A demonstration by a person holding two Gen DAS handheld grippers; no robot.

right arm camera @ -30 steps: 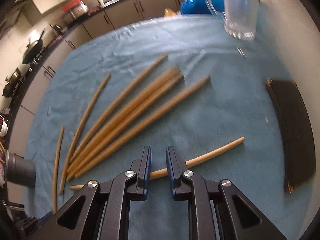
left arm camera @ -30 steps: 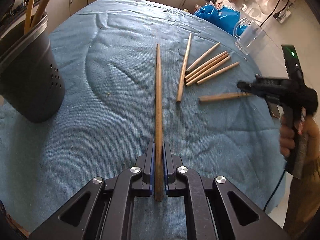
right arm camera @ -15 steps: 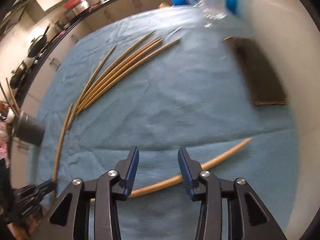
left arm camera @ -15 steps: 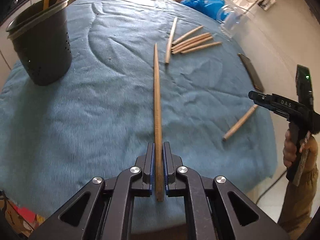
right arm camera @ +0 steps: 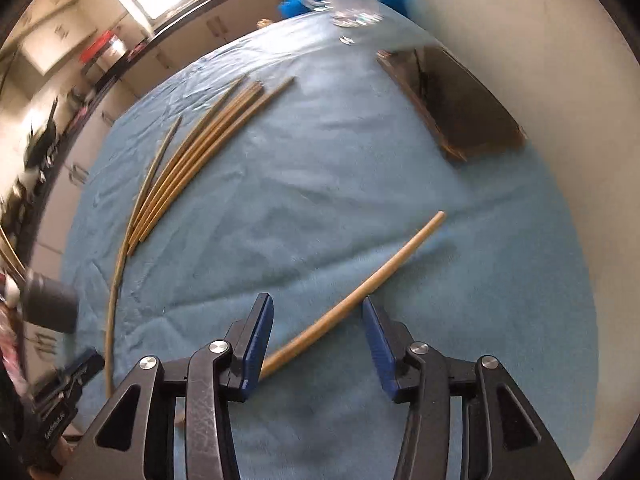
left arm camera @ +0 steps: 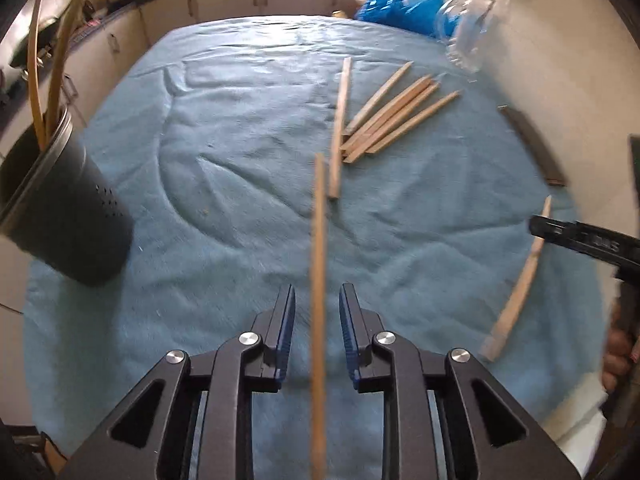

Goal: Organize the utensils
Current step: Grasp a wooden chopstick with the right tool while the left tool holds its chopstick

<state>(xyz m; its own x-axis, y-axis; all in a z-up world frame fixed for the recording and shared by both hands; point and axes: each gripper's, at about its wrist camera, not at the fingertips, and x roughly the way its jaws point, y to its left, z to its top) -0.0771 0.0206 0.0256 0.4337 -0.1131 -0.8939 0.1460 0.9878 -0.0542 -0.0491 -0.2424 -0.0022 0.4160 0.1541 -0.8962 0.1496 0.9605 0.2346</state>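
Directly ahead in the left wrist view, the left tool (left arm camera: 317, 332) has its blue-padded jaws parted and opening, with a long wooden stick (left arm camera: 319, 280) running straight up the gap between them; clear space shows on both sides of the stick, so the pads are not pressing it, and the stick itself is motion-blurred. Under it lies the surface, covered by a blue cloth (left arm camera: 224, 184). At the left edge stands a dark perforated holder (left arm camera: 64, 216) with two sticks standing in it. Farther back on the cloth lies one single stick (left arm camera: 339, 128), and just beside it to the right a bundle of sticks (left arm camera: 394, 118) fans out toward a clear glass mug (left arm camera: 470, 44), which is blurred. A flat dark object (left arm camera: 534, 146) lies near the right edge of the surface. A pale stick (left arm camera: 520, 280) lies near the right edge of the cloth, and the right tool (left arm camera: 538, 228) reaches in above it from the right, with a person's fingers (left arm camera: 618, 356) on its handle. Turning to the right wrist view, the right tool (right arm camera: 318, 328) is open with its jaws easing together, and the pale stick (right arm camera: 356, 288) lies slanted on the cloth between them, its near end by the left pad; neither pad presses it. The bundle of sticks (right arm camera: 208, 156) lies well apart at upper left, the flat dark object (right arm camera: 452, 104) at upper right, the dark holder (right arm camera: 50, 304) at the left edge, and the left tool (right arm camera: 80, 368) shows at lower left.
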